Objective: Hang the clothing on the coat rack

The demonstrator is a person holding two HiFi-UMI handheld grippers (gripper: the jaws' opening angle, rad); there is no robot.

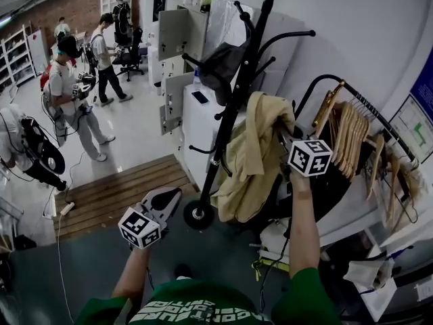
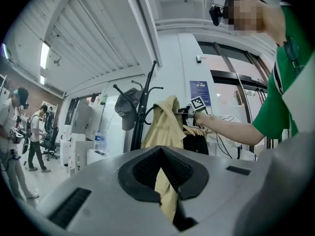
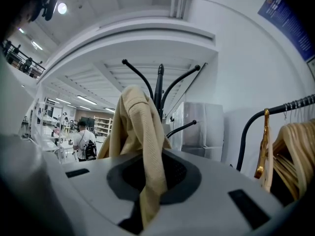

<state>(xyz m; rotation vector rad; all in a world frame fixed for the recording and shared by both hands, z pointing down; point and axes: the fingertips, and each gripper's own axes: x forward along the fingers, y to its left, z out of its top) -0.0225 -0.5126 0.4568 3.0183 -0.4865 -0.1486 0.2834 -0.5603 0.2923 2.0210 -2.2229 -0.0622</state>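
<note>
Right gripper view has your right hand-held gripper (image 3: 147, 178) clamped on the tan jacket (image 3: 133, 117), draped high on the coat rack (image 3: 158, 85), left hand-held gripper (image 2: 165, 181) closed, empty, well below, so next I'd check it's hooked, then release.

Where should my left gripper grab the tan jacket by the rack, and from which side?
Probably its loose lower edge, from the person's left. The jacket hangs free there beside the rack pole, and the right gripper pinches its top.
</note>
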